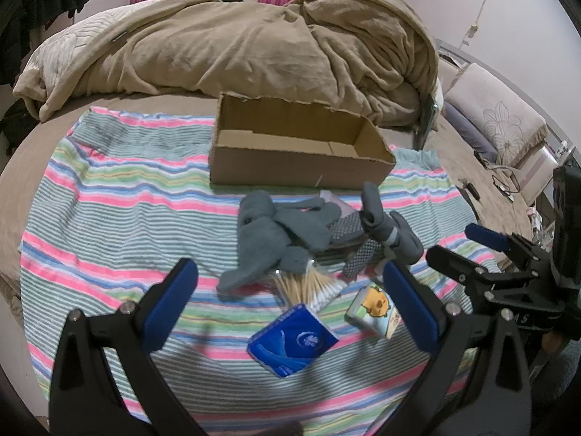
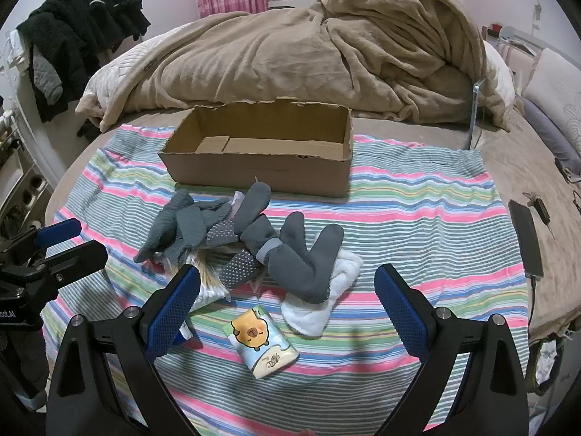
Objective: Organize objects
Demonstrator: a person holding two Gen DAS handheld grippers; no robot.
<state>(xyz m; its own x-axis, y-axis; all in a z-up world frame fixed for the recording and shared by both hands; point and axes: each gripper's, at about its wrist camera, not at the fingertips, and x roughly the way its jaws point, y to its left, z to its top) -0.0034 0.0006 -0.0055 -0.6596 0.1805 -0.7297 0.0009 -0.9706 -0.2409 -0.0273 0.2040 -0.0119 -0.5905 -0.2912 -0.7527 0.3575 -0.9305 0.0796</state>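
An open, empty cardboard box (image 1: 297, 145) (image 2: 261, 152) stands on a striped cloth (image 1: 120, 189) (image 2: 417, 200) on the bed. In front of it lies a pile of grey socks (image 1: 283, 232) (image 2: 290, 250), a bag of cotton swabs (image 1: 308, 283), a blue tissue pack (image 1: 292, 341), a cartoon tissue pack (image 1: 374, 309) (image 2: 263, 341) and a white cloth (image 2: 319, 301). My left gripper (image 1: 290, 309) is open above the blue tissue pack. My right gripper (image 2: 287, 309) is open above the cartoon tissue pack; it also shows in the left wrist view (image 1: 468, 250).
A rumpled tan blanket (image 1: 236, 43) (image 2: 308, 54) lies behind the box. A phone (image 2: 526, 236) and cables lie at the right on the bed. Dark clothes (image 2: 72, 29) hang at the far left. Pillows (image 1: 497, 116) are at the right.
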